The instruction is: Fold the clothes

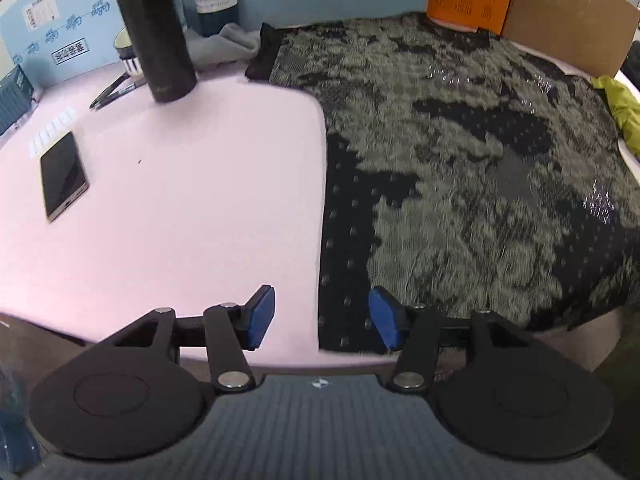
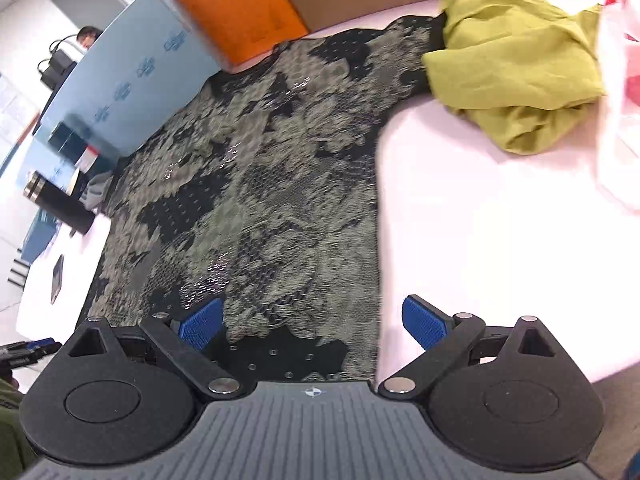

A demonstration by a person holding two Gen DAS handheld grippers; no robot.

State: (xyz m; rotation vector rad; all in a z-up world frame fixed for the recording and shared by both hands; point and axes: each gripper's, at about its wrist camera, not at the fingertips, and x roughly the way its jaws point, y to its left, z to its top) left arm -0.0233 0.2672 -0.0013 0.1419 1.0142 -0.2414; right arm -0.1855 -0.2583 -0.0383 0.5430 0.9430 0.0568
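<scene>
Garment [image 1: 460,168] spread flat, apparently unfolded. Left gripper [image 1: 322,318] straddling its lower-centre edge, right gripper [image 2: 312,322] likewise, both apart, empty. Next: pinch hem corners, fold upward.

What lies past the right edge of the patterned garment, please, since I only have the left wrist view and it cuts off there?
Observer: A crumpled yellow-green cloth rests on the table, overlapping the patterned garment at its far right corner.
Operator: Thank you. Is anything beyond that cloth?
Observer: Yes, a white plastic bag with red print sits further right.
Operator: And how do the right tongs stand?
Observer: The right tongs are open and empty, straddling the garment's near right edge, with one pad over the fabric and the other over the pink table.
</scene>
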